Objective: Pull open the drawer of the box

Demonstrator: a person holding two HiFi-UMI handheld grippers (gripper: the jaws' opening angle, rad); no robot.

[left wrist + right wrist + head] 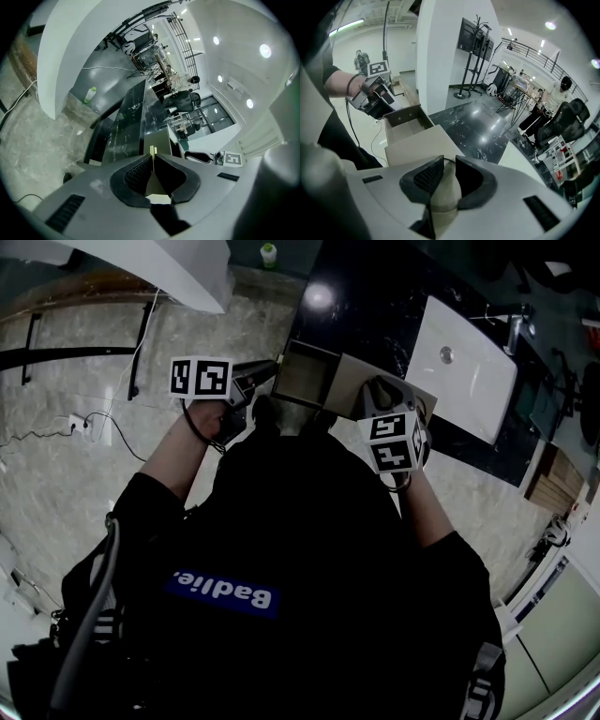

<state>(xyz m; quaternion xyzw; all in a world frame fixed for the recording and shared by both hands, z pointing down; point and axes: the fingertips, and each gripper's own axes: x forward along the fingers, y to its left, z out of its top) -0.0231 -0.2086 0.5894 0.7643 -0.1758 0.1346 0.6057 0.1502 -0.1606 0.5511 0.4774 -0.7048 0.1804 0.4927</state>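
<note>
The left hand-held gripper (pixel 153 154) is clenched on the thin front edge of the drawer (pixel 407 123). The right hand-held gripper (pixel 449 160), jaws narrowly apart, grasps the box (pixel 423 143). The drawer stands pulled out of the box on the black worktop (pixel 480 129).

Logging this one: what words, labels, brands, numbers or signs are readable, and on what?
"Badlie." in white print on a blue patch on the person's black top, upside down in the head view.
Marker cubes: black-and-white square patterns only, no words.
Green bottle: label too small to read.
Nothing else legible.
</note>
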